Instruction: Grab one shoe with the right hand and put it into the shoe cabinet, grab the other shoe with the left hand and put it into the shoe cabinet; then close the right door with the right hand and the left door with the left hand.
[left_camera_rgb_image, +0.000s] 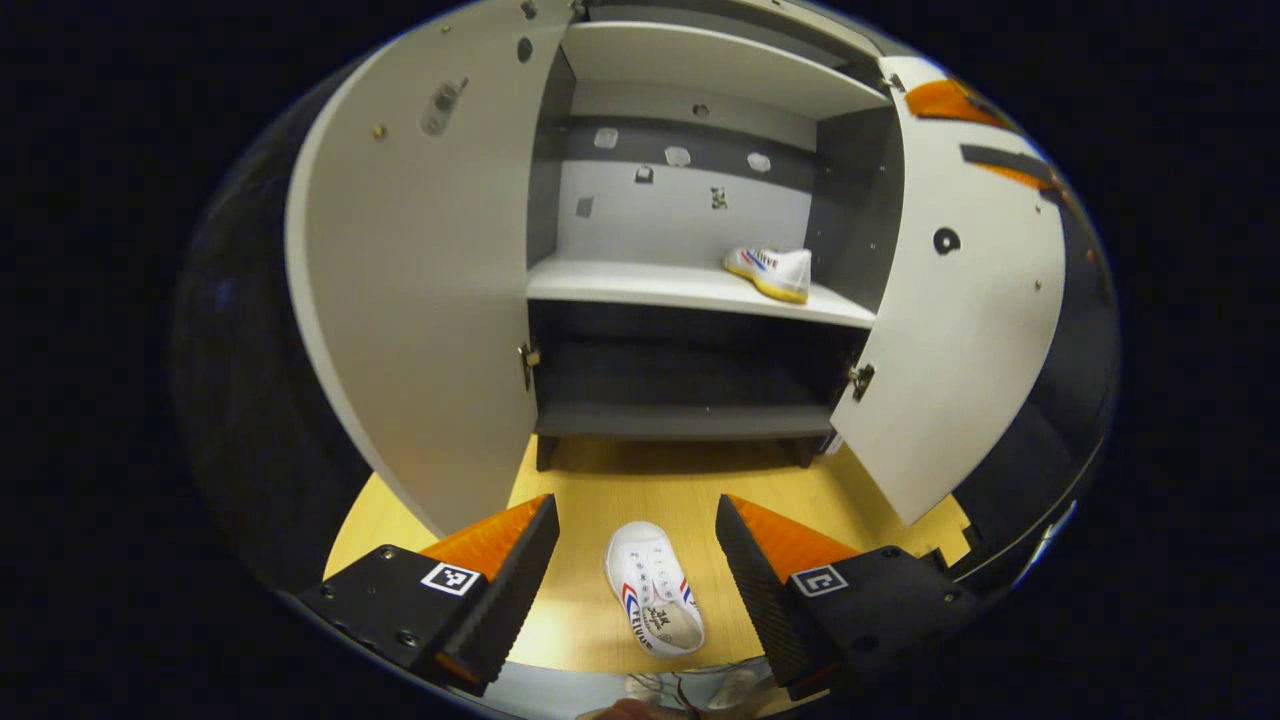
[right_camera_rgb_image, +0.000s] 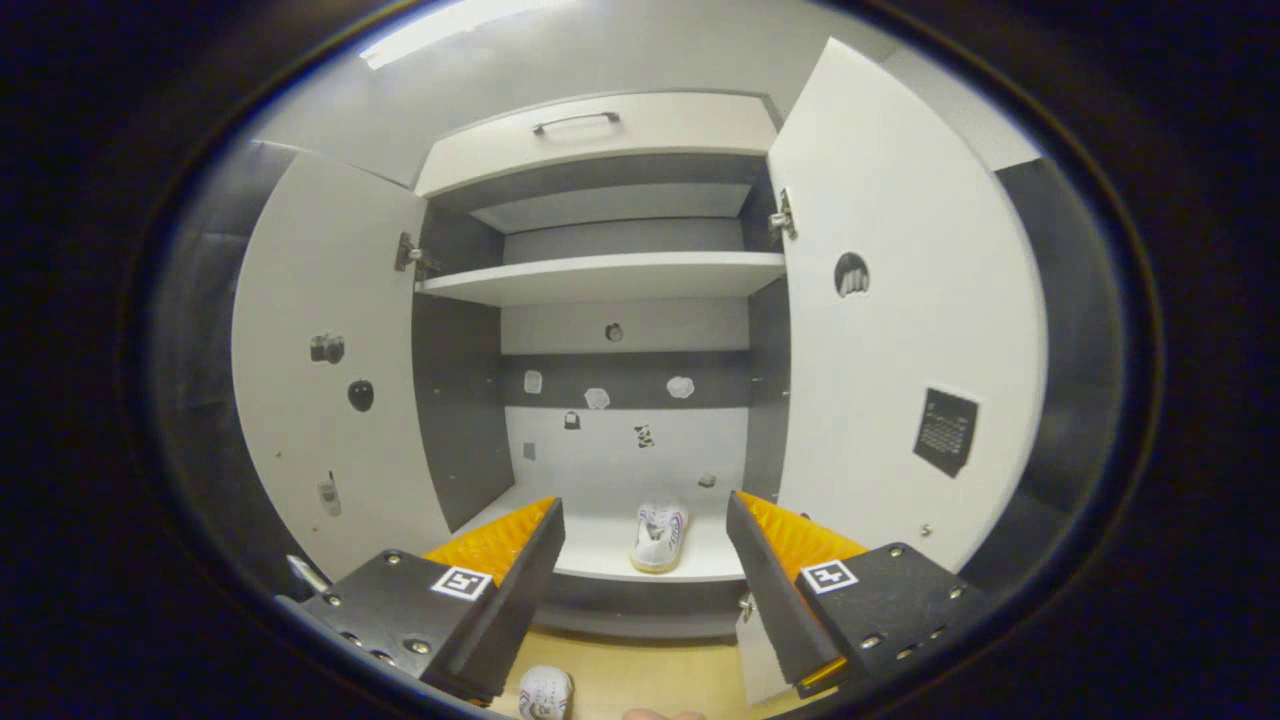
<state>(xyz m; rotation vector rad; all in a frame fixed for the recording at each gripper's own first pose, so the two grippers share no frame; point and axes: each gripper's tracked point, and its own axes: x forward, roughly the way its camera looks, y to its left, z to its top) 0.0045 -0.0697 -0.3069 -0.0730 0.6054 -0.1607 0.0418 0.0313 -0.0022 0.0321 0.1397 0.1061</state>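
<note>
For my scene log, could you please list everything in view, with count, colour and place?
Shoe cabinet: one, white with dark grey interior, standing on the floor.
Doors: two, white, both swung open.
Shoe on shelf: one, white with a yellow sole, at the right end of the middle shelf.
Shoe on floor: one, white with red and blue stripes, before the cabinet.
Floor: light wood.
Left gripper: open, straddling the floor shoe from above.
Right gripper: open, empty, facing the shelf.

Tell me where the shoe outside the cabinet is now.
In the left gripper view, the shoe lies on the wooden floor before the open cabinet, between the fingers of the open left hand-held gripper.
</note>
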